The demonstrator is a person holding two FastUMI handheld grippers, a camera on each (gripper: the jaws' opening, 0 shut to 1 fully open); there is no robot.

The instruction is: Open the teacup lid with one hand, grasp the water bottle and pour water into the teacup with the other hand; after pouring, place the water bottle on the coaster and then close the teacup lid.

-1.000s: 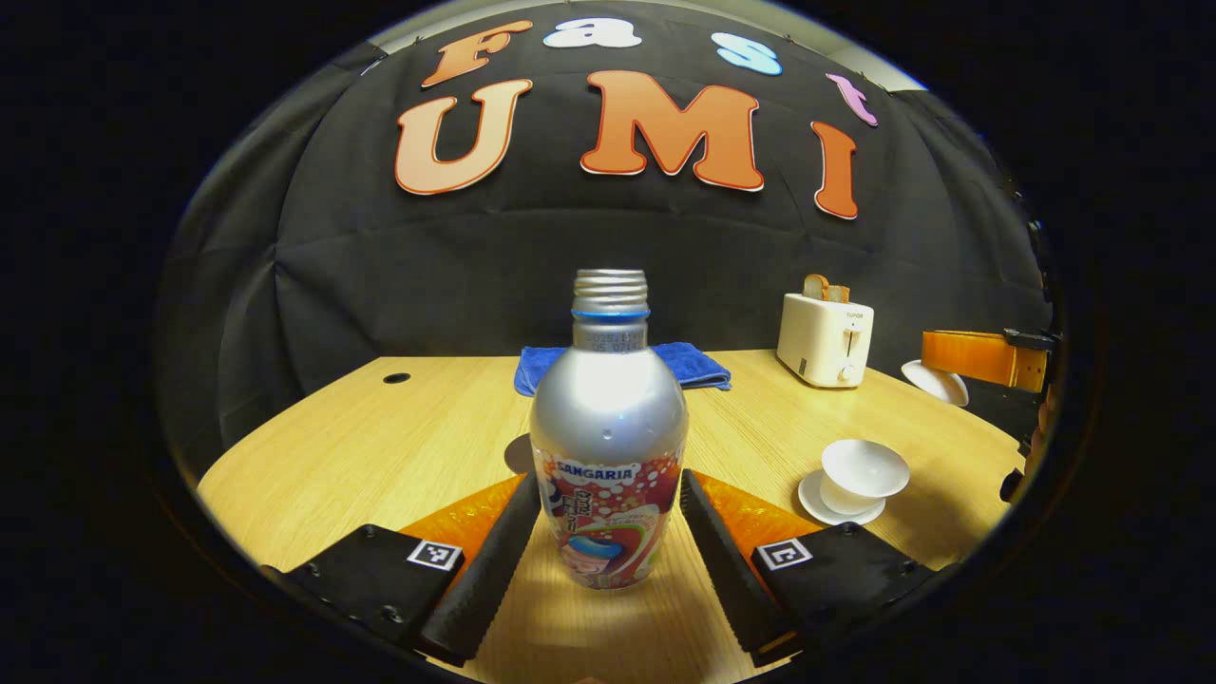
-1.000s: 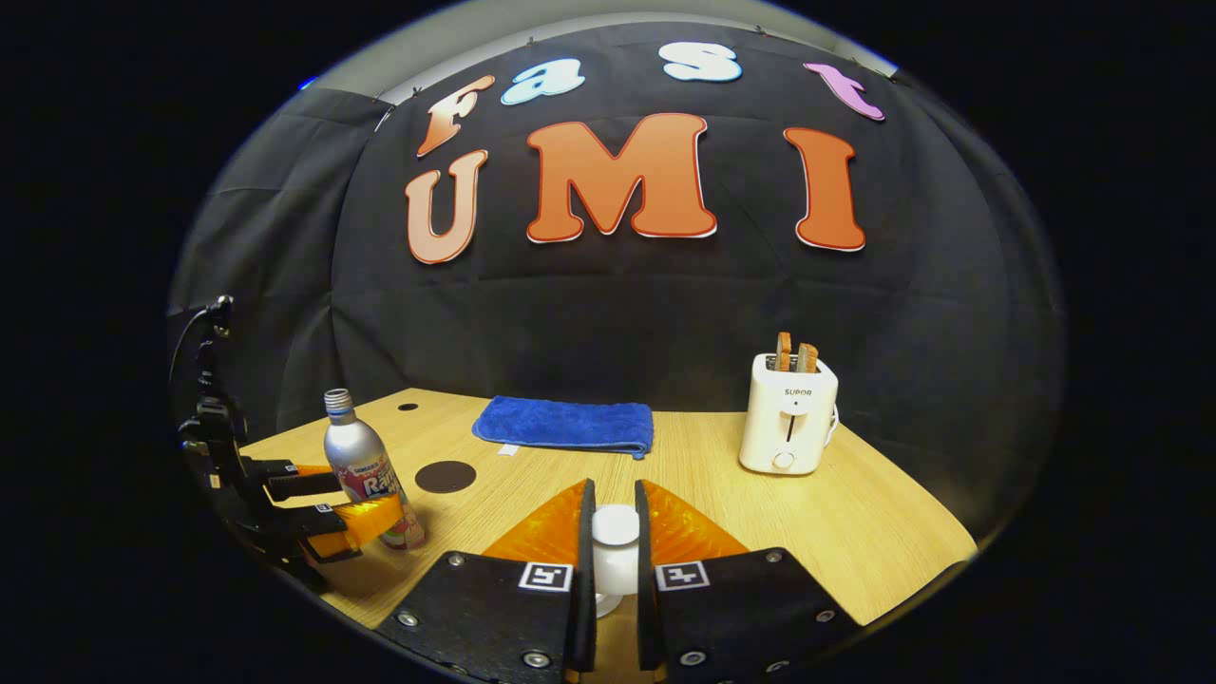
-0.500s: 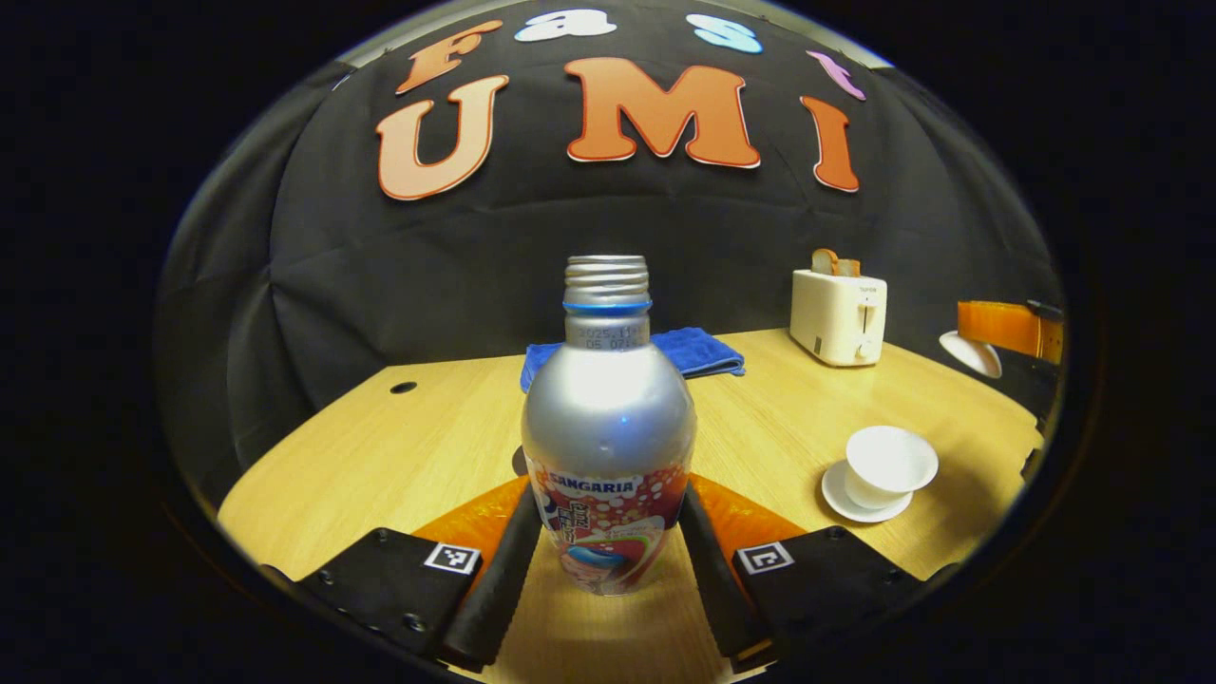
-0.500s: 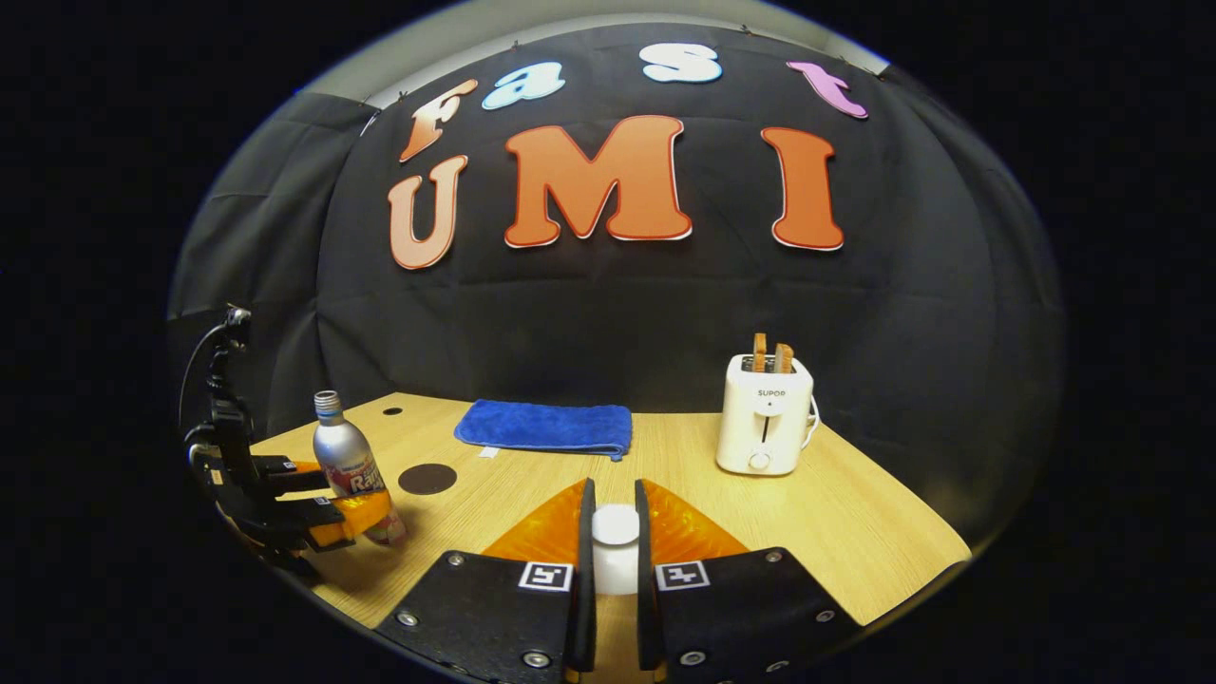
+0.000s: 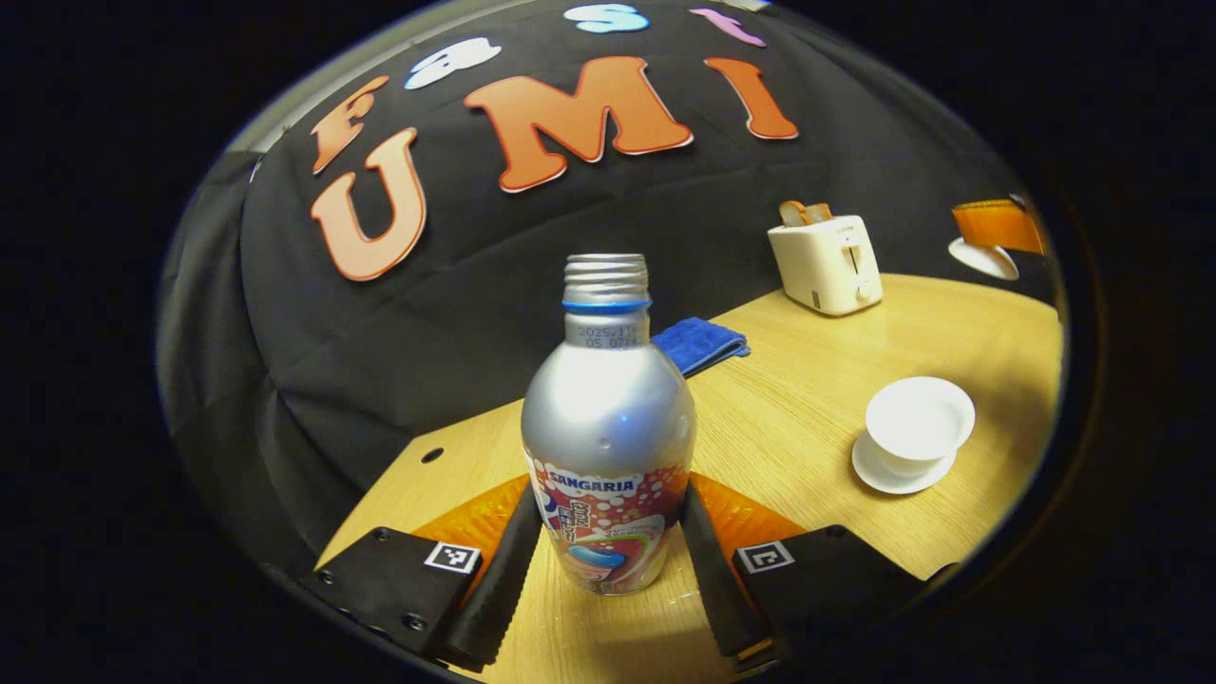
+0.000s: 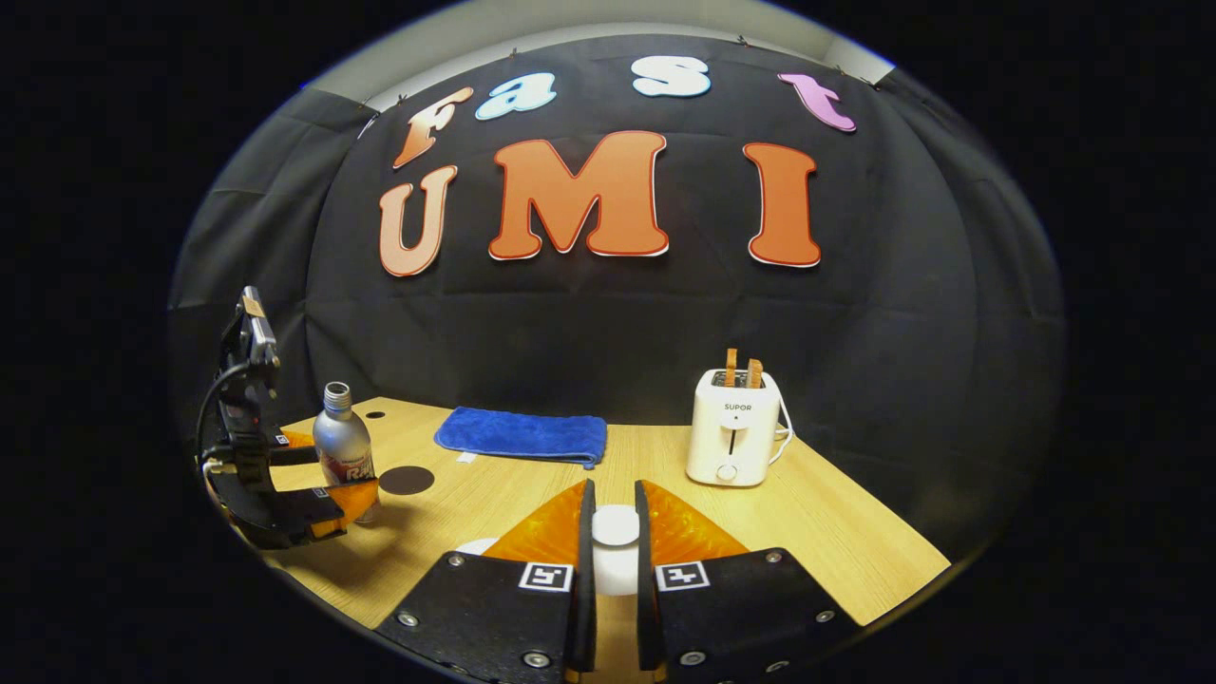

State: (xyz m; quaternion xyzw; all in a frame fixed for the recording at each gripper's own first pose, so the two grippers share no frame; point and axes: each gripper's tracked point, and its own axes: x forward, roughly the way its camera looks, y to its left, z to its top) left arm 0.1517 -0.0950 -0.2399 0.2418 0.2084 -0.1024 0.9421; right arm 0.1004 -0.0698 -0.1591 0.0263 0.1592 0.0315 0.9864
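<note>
Left gripper jaws clamp the capless silver aluminium bottle; right gripper jaws clamp the white teacup lid. A premature tilt risks spilling short of the white porcelain teacup.

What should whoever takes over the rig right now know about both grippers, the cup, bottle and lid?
Left gripper: shut on the water bottle, uncapped, upright between its fingers.
Right gripper: shut on the knob of the teacup lid, held off the cup.
Teacup: open on its saucer, on the table.
Coaster: dark disc beside the bottle, bare.
Done: lid off, bottle grasped.
Left: pour into the teacup, stand the bottle on the coaster, put the lid back.
</note>
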